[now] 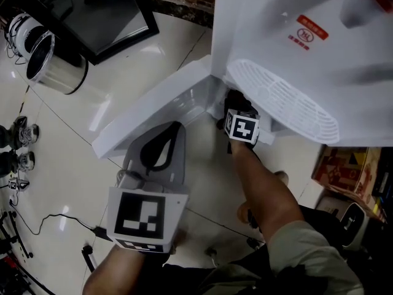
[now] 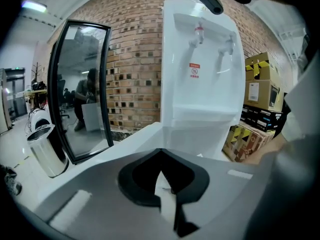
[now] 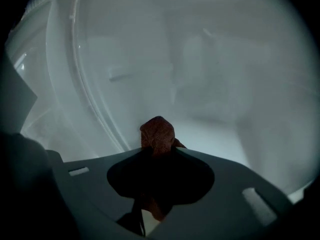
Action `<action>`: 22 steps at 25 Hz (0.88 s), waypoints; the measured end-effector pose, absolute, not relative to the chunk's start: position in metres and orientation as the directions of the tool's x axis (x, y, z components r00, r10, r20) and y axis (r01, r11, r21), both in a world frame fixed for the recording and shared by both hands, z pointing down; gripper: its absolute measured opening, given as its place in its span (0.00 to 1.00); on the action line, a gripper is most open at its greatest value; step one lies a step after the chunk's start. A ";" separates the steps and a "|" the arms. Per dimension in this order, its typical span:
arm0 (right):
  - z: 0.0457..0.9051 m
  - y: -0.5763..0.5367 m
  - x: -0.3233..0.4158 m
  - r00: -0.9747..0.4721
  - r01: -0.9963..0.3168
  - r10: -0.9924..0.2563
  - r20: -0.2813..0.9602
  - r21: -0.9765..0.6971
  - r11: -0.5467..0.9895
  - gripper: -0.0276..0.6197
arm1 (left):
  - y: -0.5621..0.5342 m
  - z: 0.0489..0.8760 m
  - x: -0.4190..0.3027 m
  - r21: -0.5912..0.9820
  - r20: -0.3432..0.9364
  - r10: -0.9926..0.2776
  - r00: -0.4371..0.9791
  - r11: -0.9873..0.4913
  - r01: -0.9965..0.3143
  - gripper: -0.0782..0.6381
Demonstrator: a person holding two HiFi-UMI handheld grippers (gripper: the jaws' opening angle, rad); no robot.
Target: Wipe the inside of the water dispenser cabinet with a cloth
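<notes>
Note reddish-brown cloth (image 3: 157, 134) clamped in right gripper (image 3: 157, 151), protruding ahead of the jaws, inside water dispenser cabinet (image 3: 215, 79). Expect rear wall straight ahead along jaw axis, contact unclear. Note left gripper (image 2: 160, 154) outside beside open door (image 1: 153, 103), jaws together, empty.

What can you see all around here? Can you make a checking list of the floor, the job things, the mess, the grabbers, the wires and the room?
Surface: shiny pale tiled floor.
Job's things: white water dispenser with its cabinet door swung open; reddish-brown cloth inside the cabinet.
Clutter: metal bin at the left; cardboard boxes at the right.
Grippers: right gripper reaches into the cabinet, jaws shut on the cloth; left gripper hangs by the open door, jaws together, nothing between them.
Cables: black cable trailing across the floor.
Surroundings: brick wall; black-framed glass panel leaning against it.
</notes>
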State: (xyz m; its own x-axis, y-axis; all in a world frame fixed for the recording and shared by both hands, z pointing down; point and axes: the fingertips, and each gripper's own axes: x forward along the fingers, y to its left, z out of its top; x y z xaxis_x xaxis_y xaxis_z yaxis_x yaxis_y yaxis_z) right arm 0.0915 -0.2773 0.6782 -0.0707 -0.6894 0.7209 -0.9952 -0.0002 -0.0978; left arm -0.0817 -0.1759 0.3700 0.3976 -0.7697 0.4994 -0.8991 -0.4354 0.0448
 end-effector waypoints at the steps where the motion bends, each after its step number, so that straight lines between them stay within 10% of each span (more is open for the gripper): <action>1: 0.680 -0.276 0.097 -0.054 -0.996 -0.688 0.724 -0.088 -0.014 0.22 | -0.176 0.370 -0.081 0.047 0.501 -0.768 0.400 -0.437 -0.898 0.11; 22: 0.684 -0.193 0.201 0.214 -0.935 -0.612 0.761 -0.021 -0.353 0.21 | -0.163 0.349 -0.033 0.059 0.452 -0.738 0.502 -0.537 -0.842 0.11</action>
State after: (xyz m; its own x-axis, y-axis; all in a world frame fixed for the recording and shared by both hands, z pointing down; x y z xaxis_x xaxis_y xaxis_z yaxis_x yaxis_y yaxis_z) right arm 0.2011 -0.1928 0.6841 0.2144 -0.6117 0.7614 -0.9352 -0.3534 -0.0206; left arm -0.0332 -0.1635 0.3486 0.5021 -0.7376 0.4515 -0.8417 -0.5367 0.0592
